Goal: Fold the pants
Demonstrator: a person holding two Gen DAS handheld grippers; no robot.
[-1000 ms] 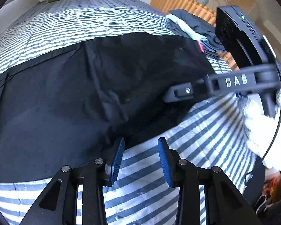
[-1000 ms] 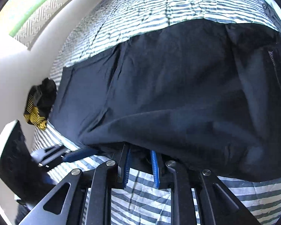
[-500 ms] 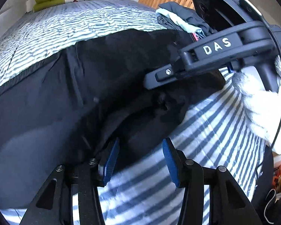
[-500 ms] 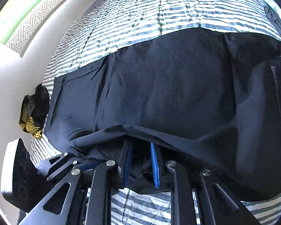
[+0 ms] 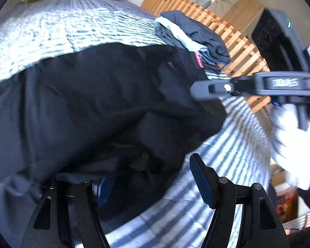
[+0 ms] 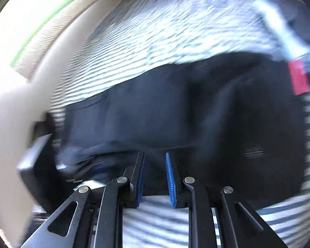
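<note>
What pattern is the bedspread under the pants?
The bedspread has grey-blue and white stripes, clearest in the left wrist view; the pants lying on it are plain black.

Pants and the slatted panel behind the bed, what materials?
Pants: thin matte woven fabric, dark navy or black; soft creases and limp draping, maybe cotton or synthetic. Slatted panel: light wood or bamboo by its warm tone and ribbed slats; finish unclear.

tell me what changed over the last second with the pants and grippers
The left gripper has just been opening, now wide, with the pants edge draped over its left finger. The right gripper carried its pinched edge up and across, and the fabric bunched higher. The striped bedding and clothes pile stayed put.
</note>
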